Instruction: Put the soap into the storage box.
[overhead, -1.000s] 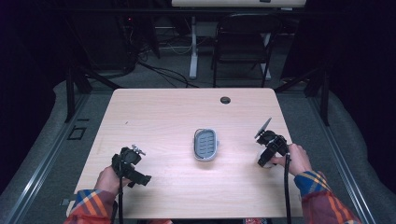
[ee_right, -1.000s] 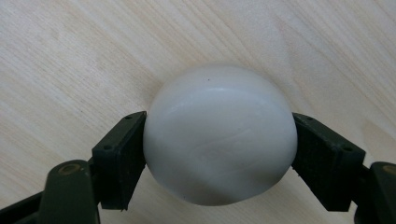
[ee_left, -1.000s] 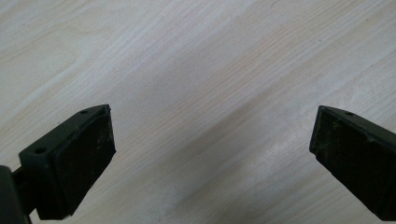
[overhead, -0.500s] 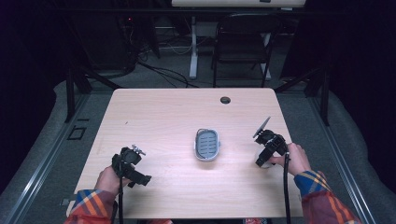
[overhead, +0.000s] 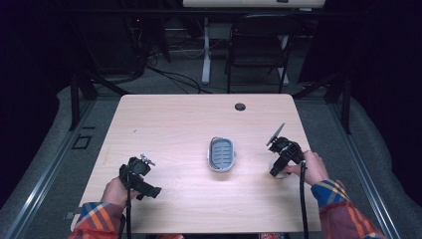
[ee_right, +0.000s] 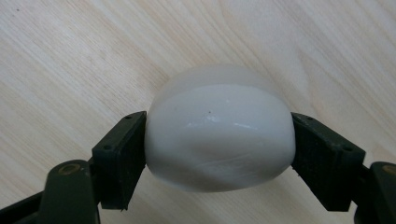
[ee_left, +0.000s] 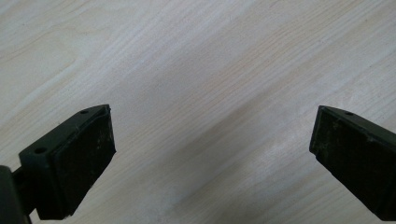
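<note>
The right gripper has its fingers clamped on a white soap bar at the surface's right, likely bound for the grey dish mid-surface, while the left gripper rests near-left with fingers apart and empty.

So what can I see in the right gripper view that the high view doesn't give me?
The right gripper view alone shows a smooth white rounded object squeezed between two black jaws, touching both pads. The high view alone shows the whole table, a grey dish at its middle, the left gripper, the right gripper from outside, a chair beyond. Both share the pale wooden tabletop.
</note>
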Action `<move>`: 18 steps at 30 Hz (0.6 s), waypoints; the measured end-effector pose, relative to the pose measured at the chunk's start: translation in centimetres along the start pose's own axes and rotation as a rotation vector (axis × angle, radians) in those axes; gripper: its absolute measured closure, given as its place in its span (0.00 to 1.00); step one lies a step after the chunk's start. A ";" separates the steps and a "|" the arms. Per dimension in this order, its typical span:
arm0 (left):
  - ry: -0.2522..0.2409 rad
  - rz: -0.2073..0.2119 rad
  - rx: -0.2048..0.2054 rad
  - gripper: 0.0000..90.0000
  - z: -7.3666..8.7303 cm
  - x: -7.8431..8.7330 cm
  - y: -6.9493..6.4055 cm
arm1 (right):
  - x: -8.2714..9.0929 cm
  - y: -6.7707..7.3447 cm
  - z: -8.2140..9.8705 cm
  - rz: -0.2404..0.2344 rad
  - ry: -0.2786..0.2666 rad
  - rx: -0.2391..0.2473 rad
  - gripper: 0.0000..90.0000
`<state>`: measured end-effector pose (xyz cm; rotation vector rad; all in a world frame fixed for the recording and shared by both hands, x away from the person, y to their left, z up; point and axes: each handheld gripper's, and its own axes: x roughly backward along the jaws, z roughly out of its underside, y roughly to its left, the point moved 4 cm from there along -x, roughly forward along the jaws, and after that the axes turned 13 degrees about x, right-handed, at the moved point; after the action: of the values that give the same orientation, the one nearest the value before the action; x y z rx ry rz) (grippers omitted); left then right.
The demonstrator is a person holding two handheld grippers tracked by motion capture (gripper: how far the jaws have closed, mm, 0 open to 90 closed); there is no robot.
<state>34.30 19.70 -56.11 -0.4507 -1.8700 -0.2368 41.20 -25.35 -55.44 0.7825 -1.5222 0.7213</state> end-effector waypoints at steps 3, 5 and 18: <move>0.001 0.000 0.000 0.00 0.0 0.0 0.0 | 0.1 0.3 -0.6 0.001 -0.010 0.003 0.26; 0.000 0.001 -0.001 0.00 0.0 0.0 0.0 | 0.0 0.4 -0.8 0.000 -0.025 0.001 0.26; 0.000 0.001 0.000 0.00 0.0 0.0 0.0 | 1.0 0.7 -2.0 -0.002 -0.035 0.025 0.26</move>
<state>34.32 19.71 -56.10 -0.4520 -1.8699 -0.2356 41.76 -23.41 -54.26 0.8189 -1.5468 0.7298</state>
